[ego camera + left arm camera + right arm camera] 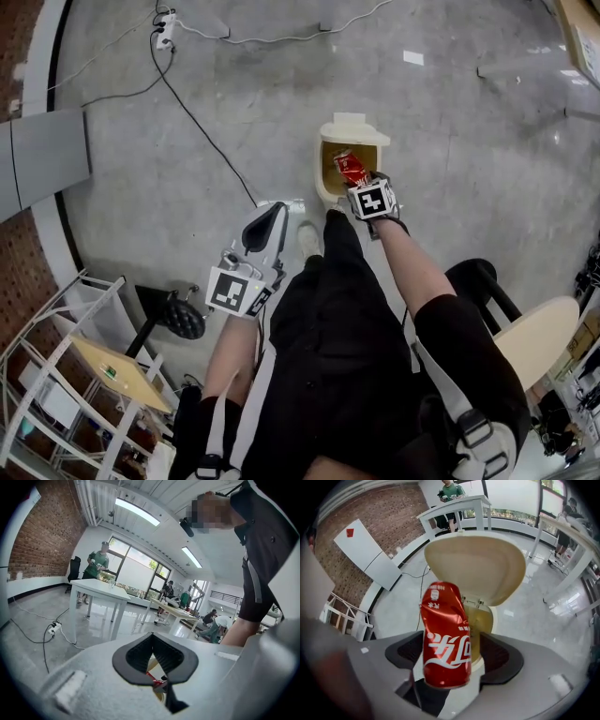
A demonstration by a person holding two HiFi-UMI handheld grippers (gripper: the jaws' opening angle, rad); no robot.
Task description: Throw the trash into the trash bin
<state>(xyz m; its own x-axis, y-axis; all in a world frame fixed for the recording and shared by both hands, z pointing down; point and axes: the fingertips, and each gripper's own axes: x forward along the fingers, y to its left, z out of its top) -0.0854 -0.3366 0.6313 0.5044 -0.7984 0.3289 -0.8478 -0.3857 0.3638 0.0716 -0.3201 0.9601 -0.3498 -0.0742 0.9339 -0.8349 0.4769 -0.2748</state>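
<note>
A dented red soda can (351, 169) hangs over the open mouth of the cream pedal bin (322, 183), whose lid (353, 129) is raised. My right gripper (362, 186) points steeply down at the bin. In the right gripper view the can (445, 639) stands between the jaws. A gap shows between it and the right pad (499, 656), with the bin's lid (473, 564) behind. My left gripper (268, 225) is held left of the bin, jaws shut and empty. In the left gripper view (152, 641) the pads meet at their tips.
A black cable runs across the grey floor from a power strip (166, 28) toward the bin. A white wire rack (56, 375) stands at the lower left, a black stool base (180, 319) beside it, and a round wooden seat (539, 337) at the right. A white shoe (307, 237) rests by the bin.
</note>
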